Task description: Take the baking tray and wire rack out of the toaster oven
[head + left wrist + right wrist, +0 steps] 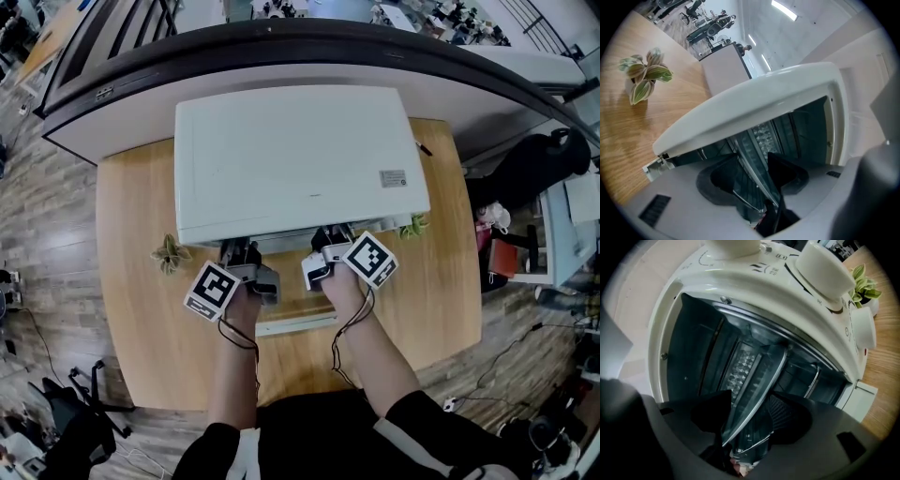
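Observation:
A white toaster oven (300, 159) stands on a round wooden table (141, 309) with its door (295, 325) folded down toward me. Both grippers reach into its mouth. My left gripper (239, 253) (752, 180) has the front rim of the dark baking tray (757, 157) between its jaws, and a thin bar of the wire rack (745, 200) shows just beside it. My right gripper (328, 242) (750, 417) straddles the same tray (754, 380) farther right, with the wire rack (757, 441) next to the rim. I see a gap at the pads of both.
A small potted plant (171, 253) (644, 72) sits left of the oven and another (412, 225) (862, 284) to its right. The oven's knobs (825, 270) are beside the right gripper. A dark curved counter (281, 42) runs behind the table.

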Demonstrator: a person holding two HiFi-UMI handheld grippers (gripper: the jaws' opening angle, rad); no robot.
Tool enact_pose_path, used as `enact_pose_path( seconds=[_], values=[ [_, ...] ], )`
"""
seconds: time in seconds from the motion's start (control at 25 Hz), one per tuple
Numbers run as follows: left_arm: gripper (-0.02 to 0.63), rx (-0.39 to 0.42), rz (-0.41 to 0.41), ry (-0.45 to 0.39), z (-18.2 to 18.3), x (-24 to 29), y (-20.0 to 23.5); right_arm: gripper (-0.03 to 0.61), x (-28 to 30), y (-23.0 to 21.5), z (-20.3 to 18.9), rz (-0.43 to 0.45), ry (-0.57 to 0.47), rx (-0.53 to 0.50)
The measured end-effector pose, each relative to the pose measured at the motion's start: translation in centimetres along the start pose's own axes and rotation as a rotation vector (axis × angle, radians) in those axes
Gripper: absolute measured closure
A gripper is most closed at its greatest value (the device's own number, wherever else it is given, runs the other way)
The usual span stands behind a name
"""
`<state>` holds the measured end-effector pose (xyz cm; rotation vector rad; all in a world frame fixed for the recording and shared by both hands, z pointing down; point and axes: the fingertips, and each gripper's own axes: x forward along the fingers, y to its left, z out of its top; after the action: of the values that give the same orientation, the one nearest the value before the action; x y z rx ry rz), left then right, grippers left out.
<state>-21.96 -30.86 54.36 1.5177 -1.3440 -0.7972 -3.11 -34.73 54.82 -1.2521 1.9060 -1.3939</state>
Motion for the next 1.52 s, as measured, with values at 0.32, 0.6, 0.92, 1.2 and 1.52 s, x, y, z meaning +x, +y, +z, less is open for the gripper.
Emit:
enact_pose_path(
  seconds=[0.32,0.6,0.92,1.2,1.52],
  values=[
    [0.44,0.003,0.022,0.001,-0.4,0.9,1.0,0.387,1.5,-0.7,0.2,-0.006,-0.017,0.036],
    [0.469,-0.048,0.053,-0.035,-0.1,1.9,1.5,0.454,1.8,-1.4,0.3,-0.046,-0.034,0.08],
    [0.476,-0.052,0.051,-0.022,-0.3,1.7,1.5,0.477,1.5,-1.6,0.2,-0.054,-0.031,0.104],
    [0.476,-0.047,0.06,-0.009,-0.6,1.1,1.5,0.479,0.9,-1.6,0.0,-0.057,-0.025,0.1],
    [0.476,-0.039,0.064,0.004,-1.2,-0.5,1.5,0.477,-0.7,-1.7,-0.7,-0.066,-0.012,0.091]
  ],
)
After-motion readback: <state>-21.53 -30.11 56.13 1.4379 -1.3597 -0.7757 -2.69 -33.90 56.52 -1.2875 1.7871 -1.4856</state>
